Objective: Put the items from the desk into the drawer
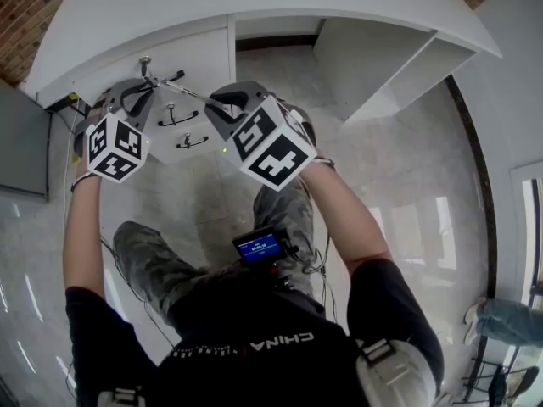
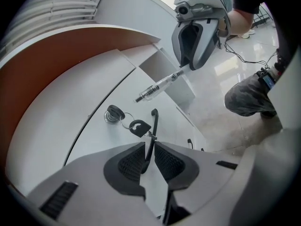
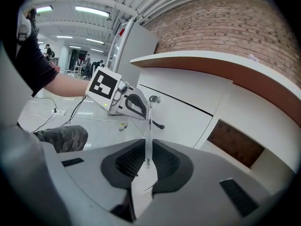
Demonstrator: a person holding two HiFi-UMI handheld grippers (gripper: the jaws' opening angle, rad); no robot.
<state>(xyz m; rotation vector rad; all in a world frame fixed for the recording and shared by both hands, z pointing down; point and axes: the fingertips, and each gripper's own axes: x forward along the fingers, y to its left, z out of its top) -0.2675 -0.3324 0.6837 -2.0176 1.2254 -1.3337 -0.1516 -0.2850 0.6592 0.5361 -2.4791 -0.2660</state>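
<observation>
As R-gripper (image 3: 147, 147) holds pen (image 3: 148, 121), drawer (image 3: 184, 121) closed.

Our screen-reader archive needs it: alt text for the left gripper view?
The left gripper is shut on the black handle of a white drawer. Keys hang from a lock beside it; above, the right gripper holds a clear pen.

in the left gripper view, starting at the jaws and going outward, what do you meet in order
left gripper shut on the black drawer handle → key in the lock → pen → right gripper holding that pen
</observation>
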